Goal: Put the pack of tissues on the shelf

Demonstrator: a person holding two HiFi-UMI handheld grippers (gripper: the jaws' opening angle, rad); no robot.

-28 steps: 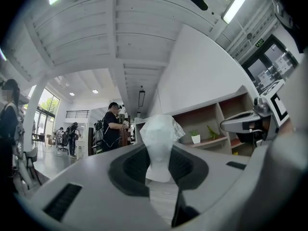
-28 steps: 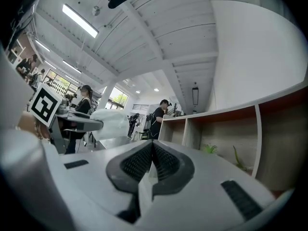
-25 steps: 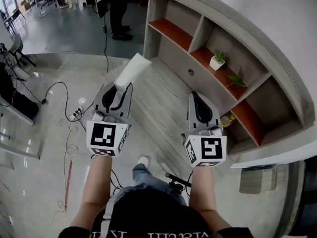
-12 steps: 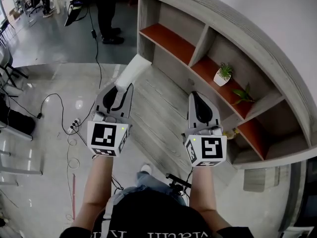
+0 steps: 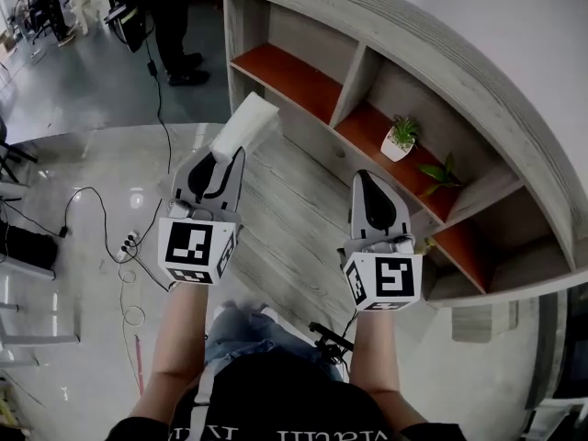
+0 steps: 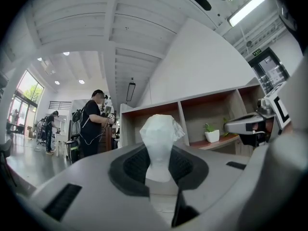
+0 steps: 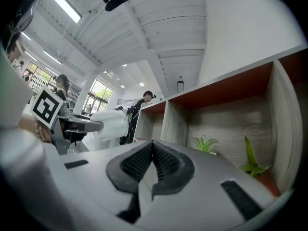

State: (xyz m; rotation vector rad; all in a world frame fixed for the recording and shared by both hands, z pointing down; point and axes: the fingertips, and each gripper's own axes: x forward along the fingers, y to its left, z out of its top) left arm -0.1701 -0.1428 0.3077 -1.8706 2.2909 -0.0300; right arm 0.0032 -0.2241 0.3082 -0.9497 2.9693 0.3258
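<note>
Head view looks down on two forearms held out side by side, a gripper in each hand. The left gripper (image 5: 224,157) pinches the pack of tissues (image 5: 244,128) by its near end. The white pack juts out past the fingertips and slants up toward the shelf (image 5: 292,73). It hangs in the air just short of the shelf's near corner post and does not touch any board.

The left gripper view confirms the hold. The two dark ribbed pads of the left gripper (image 6: 159,163) press on the pack's narrow lower part, and the crumpled wider end of the pack of tissues (image 6: 161,131) rises above them.

The right gripper (image 5: 367,176) is level with the left and well apart from it. In the right gripper view its jaws are pressed together tip to tip, with nothing between them. Ahead of the right gripper (image 7: 151,150) stands the middle compartment, where a potted plant (image 5: 400,138) sits on the orange board. A leafy sprig (image 5: 441,171) is further to its right in the same bay.

Beyond the left gripper, a person (image 5: 170,12) in dark clothes stands on the grey floor (image 5: 83,81). Cables (image 5: 118,237) trail across the floor out to that gripper's left.
</note>
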